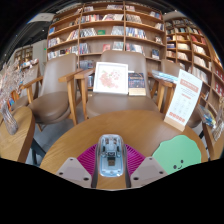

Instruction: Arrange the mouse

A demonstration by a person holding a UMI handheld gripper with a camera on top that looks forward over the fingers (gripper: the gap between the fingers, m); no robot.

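Gripper [111,172] fingers clasp mouse [111,155]; silver-grey, dark wheel, pointing ahead.

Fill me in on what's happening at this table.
A person is holding a handheld claw over a round wooden table in a library. A grey computer mouse sits between its two fingers, resting on a dark mouse pad; whether both fingers press on it is unclear. A green sheet lies beside them. Wooden chairs and bookshelves stand beyond.
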